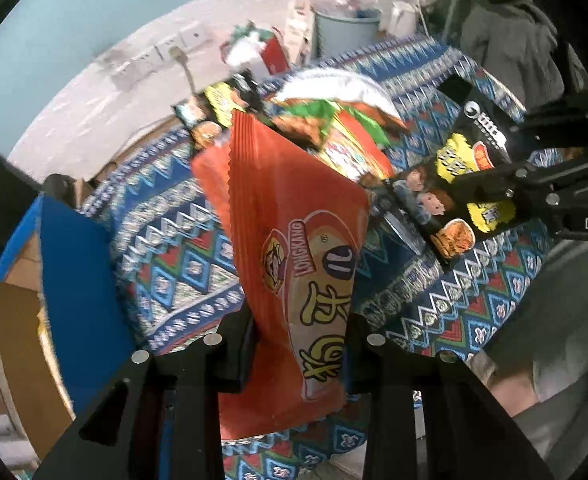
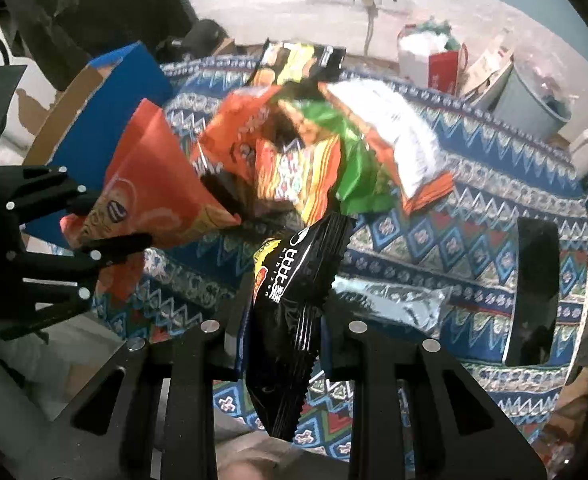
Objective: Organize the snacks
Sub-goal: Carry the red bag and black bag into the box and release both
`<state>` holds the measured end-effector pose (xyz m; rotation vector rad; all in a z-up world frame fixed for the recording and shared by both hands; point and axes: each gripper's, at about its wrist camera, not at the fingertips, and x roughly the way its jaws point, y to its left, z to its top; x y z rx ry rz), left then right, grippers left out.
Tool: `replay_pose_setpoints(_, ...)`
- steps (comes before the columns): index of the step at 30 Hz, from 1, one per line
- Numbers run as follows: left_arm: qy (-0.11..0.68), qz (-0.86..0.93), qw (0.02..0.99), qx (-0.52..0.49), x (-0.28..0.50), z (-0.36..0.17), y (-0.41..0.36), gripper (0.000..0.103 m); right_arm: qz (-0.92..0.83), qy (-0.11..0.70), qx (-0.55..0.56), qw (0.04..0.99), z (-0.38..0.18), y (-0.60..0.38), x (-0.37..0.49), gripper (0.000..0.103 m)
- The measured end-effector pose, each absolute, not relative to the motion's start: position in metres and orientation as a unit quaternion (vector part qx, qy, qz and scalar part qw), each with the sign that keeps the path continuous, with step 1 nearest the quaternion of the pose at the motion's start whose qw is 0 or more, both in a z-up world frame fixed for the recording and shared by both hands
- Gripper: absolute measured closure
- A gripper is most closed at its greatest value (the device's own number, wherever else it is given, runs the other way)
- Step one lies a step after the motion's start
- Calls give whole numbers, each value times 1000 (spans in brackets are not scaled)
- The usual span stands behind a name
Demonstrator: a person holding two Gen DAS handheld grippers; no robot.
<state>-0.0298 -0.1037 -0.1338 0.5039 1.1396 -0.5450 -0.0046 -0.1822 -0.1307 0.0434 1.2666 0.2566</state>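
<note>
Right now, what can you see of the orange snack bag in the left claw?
The orange foil snack bag is a flat glossy packet with a serrated, crimped top seal, a cartoon face logo reading LONGKANG and large yellow characters. The left claw is shut on its lower half, holding it raised above the patterned blue tablecloth with the seal end pointing away. In the right wrist view it hangs in front of the blue cardboard box. Only the claw's fingers appear to touch it.
</note>
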Motion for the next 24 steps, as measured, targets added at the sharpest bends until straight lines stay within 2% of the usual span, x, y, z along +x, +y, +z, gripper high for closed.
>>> replay_pose_setpoints(24, 502, -178, 832, 156, -1, -76, -32, 70, 121, 514, 9, 849, -68, -161, 23, 78)
